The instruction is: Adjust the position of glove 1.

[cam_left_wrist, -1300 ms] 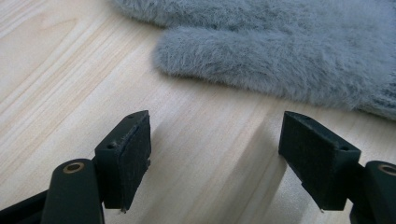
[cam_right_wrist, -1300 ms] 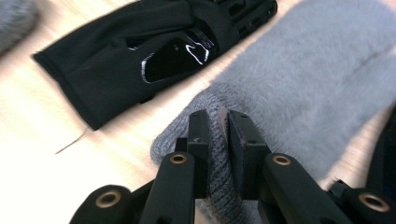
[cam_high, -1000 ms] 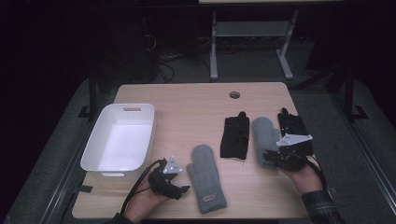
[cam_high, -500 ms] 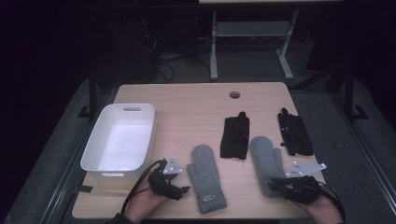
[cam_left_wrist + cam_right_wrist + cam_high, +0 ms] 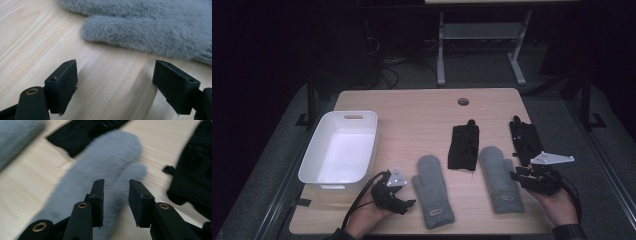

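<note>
The right gripper (image 5: 518, 176) sits at the 4 o'clock side of the worktop (image 5: 412, 107), just beside the right grey mitten (image 5: 499, 177). Its jaws have just been opening. They stand a little apart above the mitten, by its thumb, and pinch nothing. This mitten lies flat between a black glove (image 5: 463, 146) at its 11 o'clock and another black glove (image 5: 524, 140) at its 1 o'clock.

The left gripper (image 5: 408, 202) waits at 7 o'clock, next to the left grey mitten (image 5: 434, 192). Its jaws are wide open with bare wood between them, and the mitten's thumb lies just ahead of them. A white tub (image 5: 369, 145) stands at 9 o'clock.

The step looks like matching the two grey mittens. To do it well, each gripper should come down over the cuff end of its mitten and bite the fluffy cloth well in. It should lift enough that the mitten does not drag. The right one should stay off the black gloves so they do not move.
</note>
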A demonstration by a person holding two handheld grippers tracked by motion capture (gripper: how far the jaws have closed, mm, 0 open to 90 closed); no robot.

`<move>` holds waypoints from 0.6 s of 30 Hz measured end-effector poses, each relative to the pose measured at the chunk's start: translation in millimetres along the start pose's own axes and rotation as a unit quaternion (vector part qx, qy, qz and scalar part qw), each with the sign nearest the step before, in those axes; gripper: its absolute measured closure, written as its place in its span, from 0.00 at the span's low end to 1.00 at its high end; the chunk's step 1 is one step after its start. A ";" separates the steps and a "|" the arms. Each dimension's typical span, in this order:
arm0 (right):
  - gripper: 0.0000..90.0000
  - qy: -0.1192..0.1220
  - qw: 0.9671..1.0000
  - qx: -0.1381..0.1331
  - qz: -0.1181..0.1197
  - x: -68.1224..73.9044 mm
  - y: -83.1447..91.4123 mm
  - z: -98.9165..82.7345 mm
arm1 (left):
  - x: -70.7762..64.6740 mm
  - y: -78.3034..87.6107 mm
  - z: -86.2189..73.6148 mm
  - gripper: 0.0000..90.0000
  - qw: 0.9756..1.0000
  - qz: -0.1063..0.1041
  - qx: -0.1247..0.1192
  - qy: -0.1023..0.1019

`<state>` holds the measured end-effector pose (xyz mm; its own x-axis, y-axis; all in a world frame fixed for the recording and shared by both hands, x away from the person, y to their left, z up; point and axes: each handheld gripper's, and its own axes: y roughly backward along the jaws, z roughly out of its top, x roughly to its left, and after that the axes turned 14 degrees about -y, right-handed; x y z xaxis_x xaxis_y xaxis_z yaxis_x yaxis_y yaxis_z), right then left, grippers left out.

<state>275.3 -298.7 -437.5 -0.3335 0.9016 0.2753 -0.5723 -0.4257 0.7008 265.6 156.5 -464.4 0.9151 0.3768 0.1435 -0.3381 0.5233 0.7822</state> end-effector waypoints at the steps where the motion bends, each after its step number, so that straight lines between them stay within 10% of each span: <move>1: 0.72 -0.006 1.000 0.005 0.000 -3.0 -2.8 -0.1 | 0.3 0.2 -0.2 0.21 1.000 0.000 0.001 -0.002; 12: 0.66 -0.053 0.998 0.032 0.033 -12.1 -10.0 -11.5 | -0.3 -0.5 -0.4 0.20 1.000 -0.002 -0.002 0.001; 18: 0.95 -0.039 0.997 0.045 0.043 -10.6 -15.0 -11.5 | 0.0 -0.5 -0.9 0.20 1.000 -0.002 -0.003 -0.001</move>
<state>278.8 -302.7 -458.5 -0.3162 0.8673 0.3845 -0.4739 -0.4956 0.7279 265.6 156.9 -465.3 0.9168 0.3734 0.1417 -0.3360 0.5293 0.7791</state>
